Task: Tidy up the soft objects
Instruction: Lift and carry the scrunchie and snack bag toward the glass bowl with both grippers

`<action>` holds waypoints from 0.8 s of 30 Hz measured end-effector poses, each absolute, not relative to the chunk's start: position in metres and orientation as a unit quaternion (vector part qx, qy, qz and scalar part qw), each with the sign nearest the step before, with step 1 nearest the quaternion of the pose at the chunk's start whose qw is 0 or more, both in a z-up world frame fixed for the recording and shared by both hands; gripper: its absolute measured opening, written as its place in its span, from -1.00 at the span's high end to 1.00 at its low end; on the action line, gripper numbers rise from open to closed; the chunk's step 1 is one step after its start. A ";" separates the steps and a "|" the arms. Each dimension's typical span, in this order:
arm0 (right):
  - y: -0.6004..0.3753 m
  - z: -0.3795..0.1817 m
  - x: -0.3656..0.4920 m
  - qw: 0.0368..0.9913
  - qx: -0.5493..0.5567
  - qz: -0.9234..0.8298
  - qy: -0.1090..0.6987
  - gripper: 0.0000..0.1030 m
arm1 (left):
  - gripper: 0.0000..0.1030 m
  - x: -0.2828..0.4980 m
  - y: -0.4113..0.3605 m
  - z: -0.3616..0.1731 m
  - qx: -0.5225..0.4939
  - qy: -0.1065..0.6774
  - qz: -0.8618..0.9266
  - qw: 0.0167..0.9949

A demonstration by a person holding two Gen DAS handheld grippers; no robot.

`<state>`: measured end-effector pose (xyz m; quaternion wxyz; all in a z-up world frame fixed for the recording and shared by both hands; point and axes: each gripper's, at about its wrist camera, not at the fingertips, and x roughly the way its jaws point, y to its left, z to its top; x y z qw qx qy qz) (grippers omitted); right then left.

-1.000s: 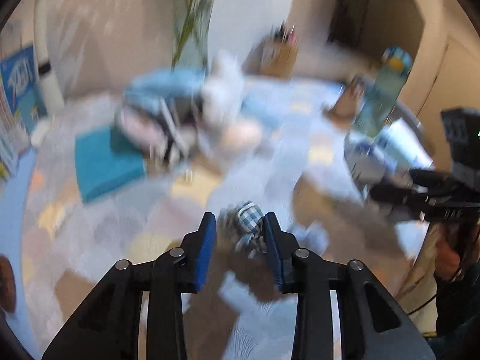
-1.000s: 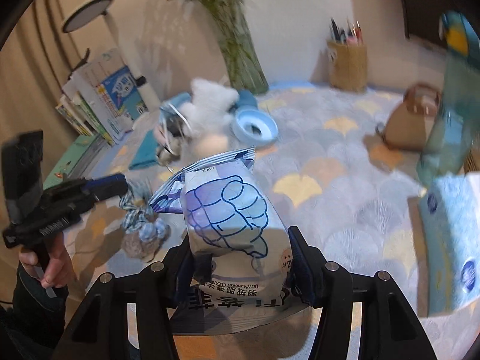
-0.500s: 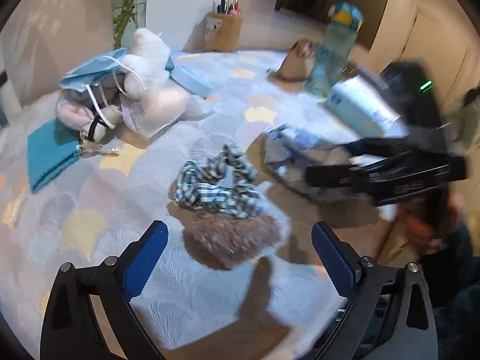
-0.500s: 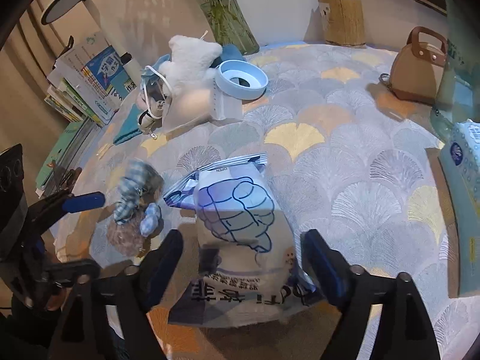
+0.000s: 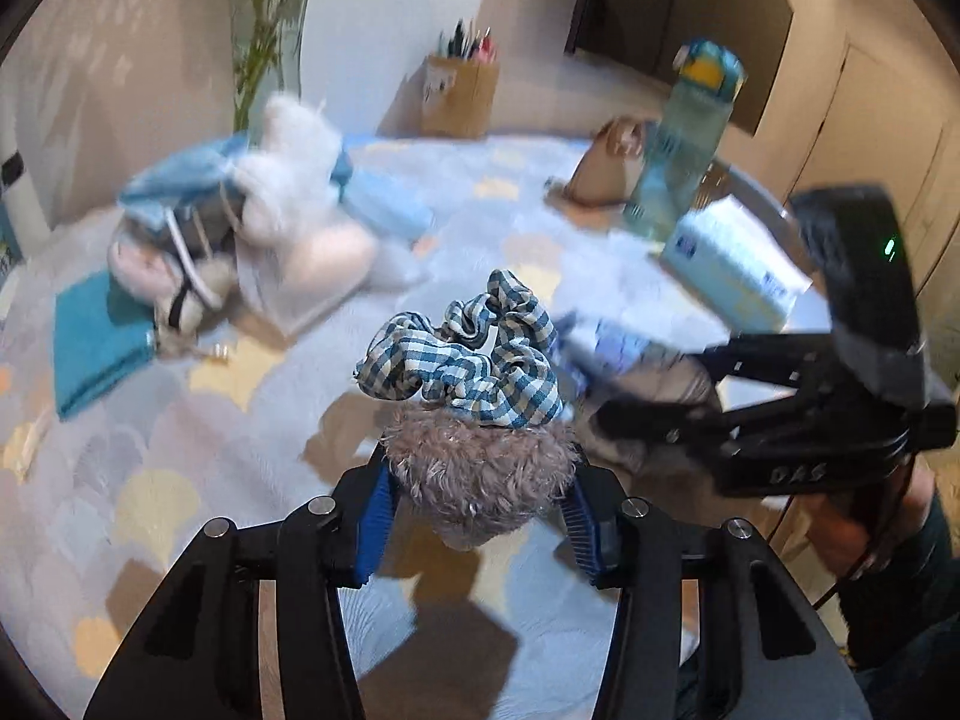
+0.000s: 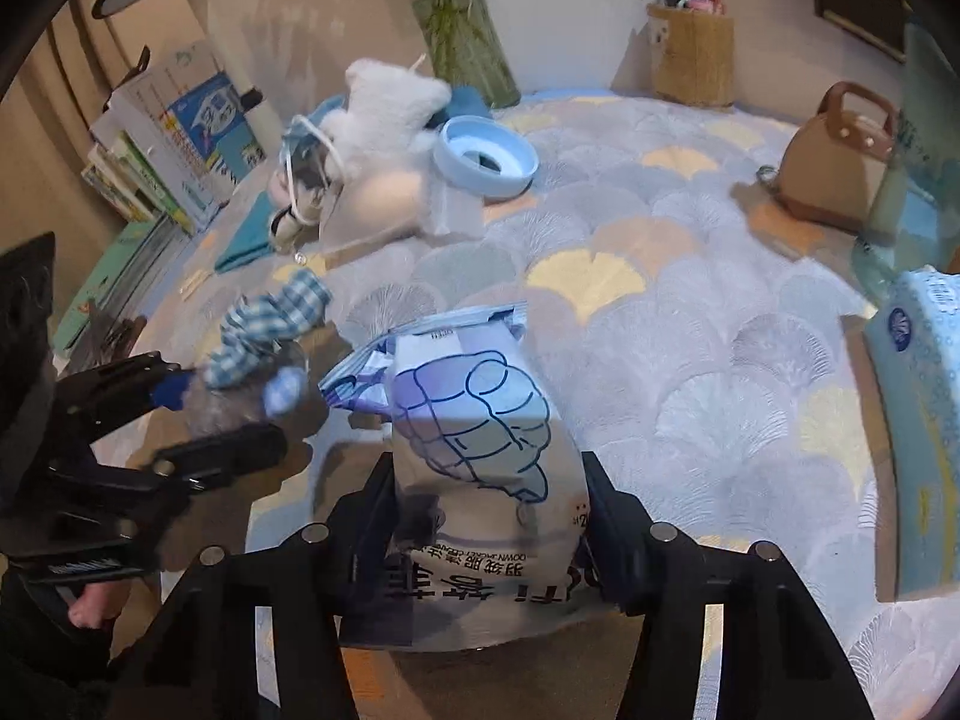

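White pouch [image 6: 480,450] in right hand-held gripper [image 6: 489,504] reads "DOWN JACKET".

The left gripper [image 5: 477,519] spread wide, then closed on the fuzzy scrunchie [image 5: 480,483]. The right gripper [image 6: 489,531] loosened, then re-squeezed the wipes pack [image 6: 480,450].

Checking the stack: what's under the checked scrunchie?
A fuzzy grey-brown scrunchie lies under the checked scrunchie, between the closing left gripper jaws. What is beneath it is hidden.

1. Fuzzy grey-brown scrunchie [image 5: 480,483] sits between blue pads, on the table.
2. Blue-white checked scrunchie [image 5: 465,360], crumpled, rests on top of it.
3. Wipes pouch [image 6: 480,450] lies beside them, flap open.
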<state>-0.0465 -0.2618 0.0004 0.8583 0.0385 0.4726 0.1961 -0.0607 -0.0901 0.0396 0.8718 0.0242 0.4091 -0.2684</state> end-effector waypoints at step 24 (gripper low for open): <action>-0.539 0.138 -0.078 0.916 0.204 -0.127 0.321 -0.03 | 0.10 -0.031 -0.371 0.154 0.100 0.319 -0.467 0.819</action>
